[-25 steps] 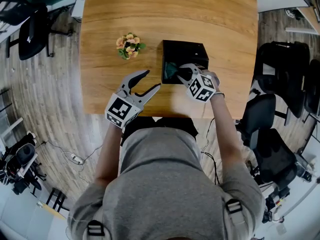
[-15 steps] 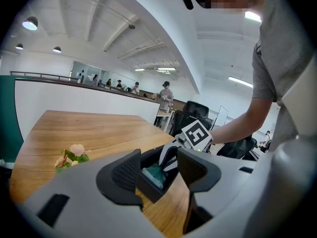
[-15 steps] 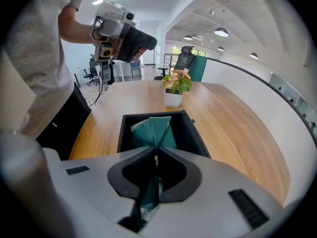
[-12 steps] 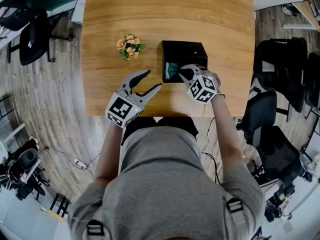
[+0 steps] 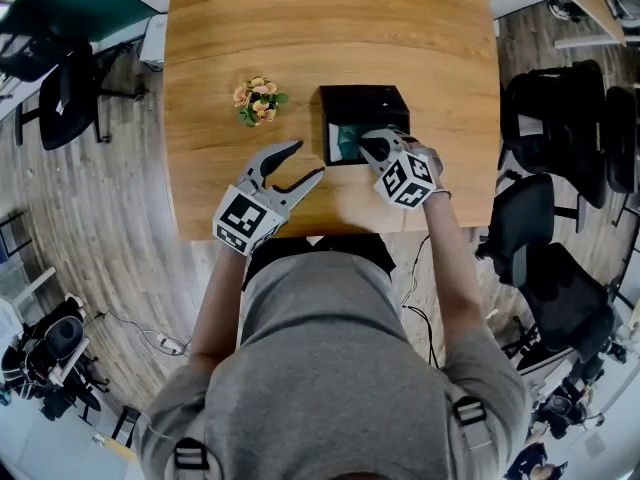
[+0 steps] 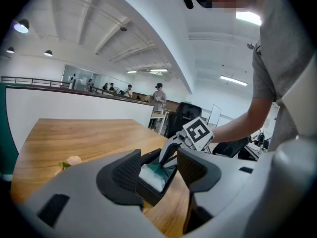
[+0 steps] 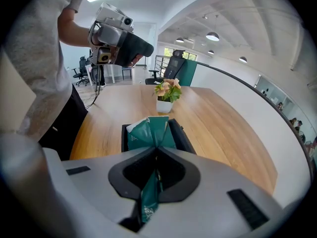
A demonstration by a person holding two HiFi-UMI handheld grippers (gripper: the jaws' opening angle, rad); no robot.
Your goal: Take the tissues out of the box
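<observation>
We note the right gripper [image 5: 366, 147] at the open top of the black box [image 5: 375, 103]; its jaws have just been closing and are clamped on the crumpled top of the green tissue pack [image 7: 150, 131]; the pack sits in the box, its upper part above the rim; the left gripper [image 5: 306, 160] hovers beside the box over the wooden table [image 5: 300, 28], jaws apart, nothing between them; a small flower pot [image 5: 259, 99] stands further left.

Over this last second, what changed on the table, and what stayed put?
The right gripper closed its jaws on the green tissue pack in the black box and began lifting it. The left gripper, open, the box and the flowers stayed put.
</observation>
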